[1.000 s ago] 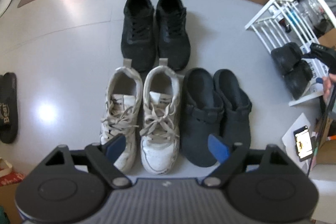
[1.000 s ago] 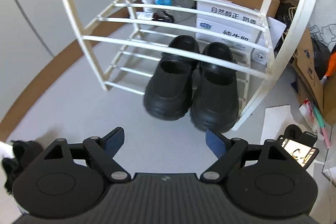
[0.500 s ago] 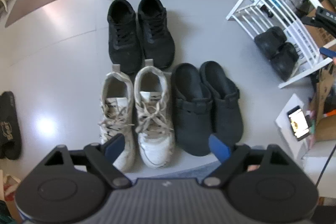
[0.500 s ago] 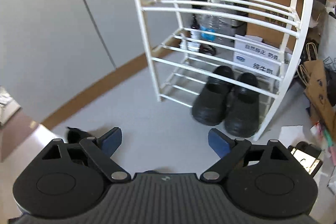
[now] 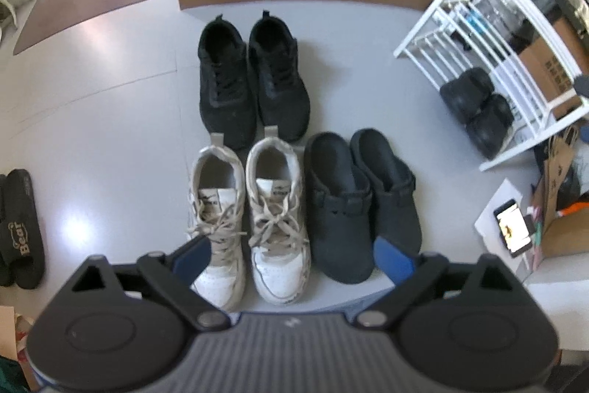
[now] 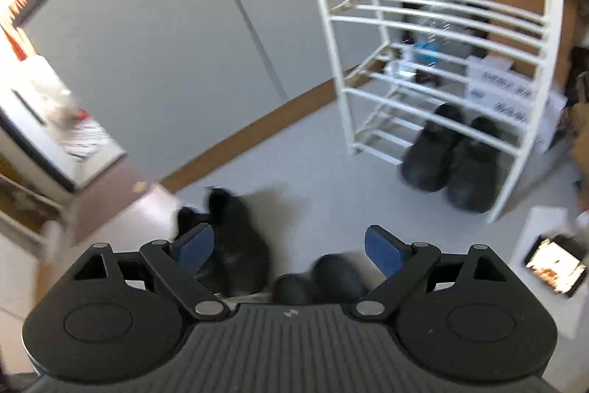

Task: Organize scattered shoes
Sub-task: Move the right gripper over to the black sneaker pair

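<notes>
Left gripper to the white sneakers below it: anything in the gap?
Nothing visible. The left gripper hangs open over the white sneakers, with no object between its blue pads and the laces. The dark clogs sit beside them.

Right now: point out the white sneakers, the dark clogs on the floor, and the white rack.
white sneakers (image 5: 277, 209), left wrist view, laces of the right-hand shoe
dark clogs (image 5: 340, 205), left wrist view, strap of the left-hand clog
white rack (image 6: 340, 76), right wrist view, front left upright
</notes>
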Demonstrator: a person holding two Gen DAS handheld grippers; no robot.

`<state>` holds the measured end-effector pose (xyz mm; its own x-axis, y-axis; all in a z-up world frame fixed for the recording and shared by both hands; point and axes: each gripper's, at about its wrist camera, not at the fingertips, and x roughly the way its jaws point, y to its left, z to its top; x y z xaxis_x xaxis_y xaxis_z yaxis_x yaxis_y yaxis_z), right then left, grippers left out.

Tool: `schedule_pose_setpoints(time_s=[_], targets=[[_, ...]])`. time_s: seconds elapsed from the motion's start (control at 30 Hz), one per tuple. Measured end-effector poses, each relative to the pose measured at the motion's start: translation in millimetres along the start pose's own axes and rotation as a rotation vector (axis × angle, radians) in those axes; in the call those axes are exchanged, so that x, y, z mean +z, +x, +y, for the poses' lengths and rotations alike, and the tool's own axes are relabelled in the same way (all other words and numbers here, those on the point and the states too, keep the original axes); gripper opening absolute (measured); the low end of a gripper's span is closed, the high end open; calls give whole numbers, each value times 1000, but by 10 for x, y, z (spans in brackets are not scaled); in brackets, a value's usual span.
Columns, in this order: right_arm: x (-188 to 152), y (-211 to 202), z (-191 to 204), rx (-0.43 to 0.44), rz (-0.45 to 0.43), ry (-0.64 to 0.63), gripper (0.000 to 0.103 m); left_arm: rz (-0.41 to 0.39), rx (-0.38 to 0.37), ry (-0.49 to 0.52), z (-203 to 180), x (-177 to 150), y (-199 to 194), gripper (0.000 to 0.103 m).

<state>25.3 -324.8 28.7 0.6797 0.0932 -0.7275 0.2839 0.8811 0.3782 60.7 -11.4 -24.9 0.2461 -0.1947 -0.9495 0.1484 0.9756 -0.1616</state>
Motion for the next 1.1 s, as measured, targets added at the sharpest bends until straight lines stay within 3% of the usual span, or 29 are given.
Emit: schedule_pose_setpoints(time_s=[0.37, 0.7, 1.1], targets=[[-211, -190, 334, 47, 2, -75, 93, -100, 17, -43, 294, 32, -431, 98], [-340, 18, 736, 119, 122, -202, 92, -86, 50, -28, 381, -9, -406, 98], [-501, 260, 941, 100, 266, -349, 92, -54, 83, 5, 440, -53, -343, 98]])
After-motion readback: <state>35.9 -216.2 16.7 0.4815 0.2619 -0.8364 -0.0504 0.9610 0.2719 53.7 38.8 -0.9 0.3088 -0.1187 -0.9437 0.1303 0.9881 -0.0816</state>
